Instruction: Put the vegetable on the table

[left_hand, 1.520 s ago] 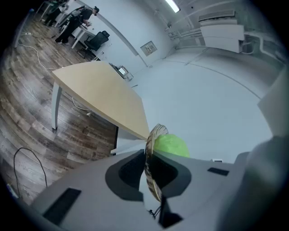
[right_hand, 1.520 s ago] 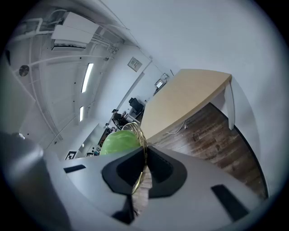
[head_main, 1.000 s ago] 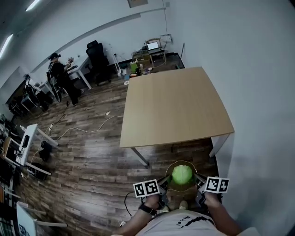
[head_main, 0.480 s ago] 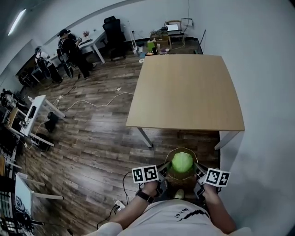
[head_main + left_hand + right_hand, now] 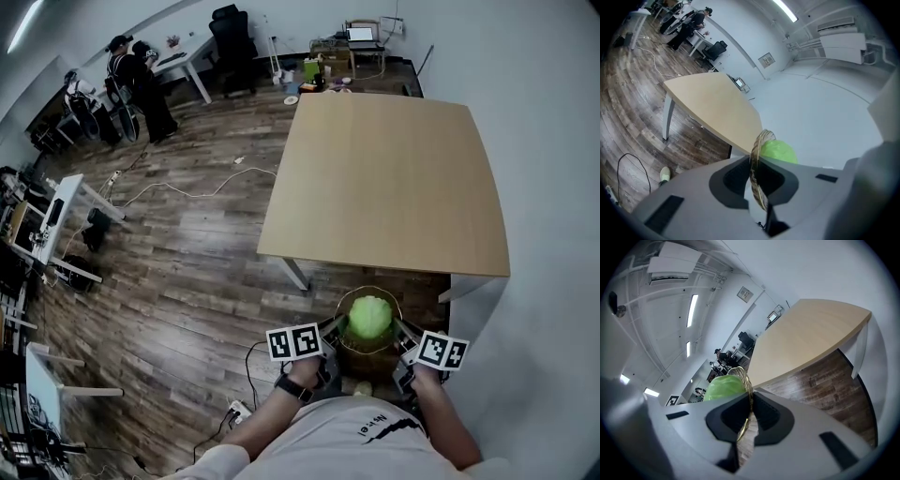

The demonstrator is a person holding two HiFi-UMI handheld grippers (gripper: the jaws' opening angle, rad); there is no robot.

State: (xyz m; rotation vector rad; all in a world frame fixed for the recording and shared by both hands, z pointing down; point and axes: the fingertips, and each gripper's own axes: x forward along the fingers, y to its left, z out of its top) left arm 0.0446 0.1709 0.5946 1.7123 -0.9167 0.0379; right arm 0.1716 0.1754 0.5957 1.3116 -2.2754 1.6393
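Observation:
A green cabbage (image 5: pixel 369 317) lies in a round wicker basket (image 5: pixel 352 349) that I hold in front of my body, above the wood floor. My left gripper (image 5: pixel 330 335) is shut on the basket's left rim and my right gripper (image 5: pixel 401 335) is shut on its right rim. In the left gripper view the basket rim (image 5: pixel 757 168) runs between the jaws, with the cabbage (image 5: pixel 776 152) behind it. In the right gripper view the rim (image 5: pixel 746 404) is pinched too, with the cabbage (image 5: pixel 724 386) beside it. The light wooden table (image 5: pixel 394 183) stands just ahead.
A white wall (image 5: pixel 544 141) runs along the table's right side. Desks, office chairs (image 5: pixel 230 37) and a person (image 5: pixel 127 80) are at the far left. Cables (image 5: pixel 187 192) trail over the floor. My shoe (image 5: pixel 364 388) shows under the basket.
The view has moved forward: the table sits nearer and more central than a second ago. Both grippers still hold the basket with the cabbage in the same pose.

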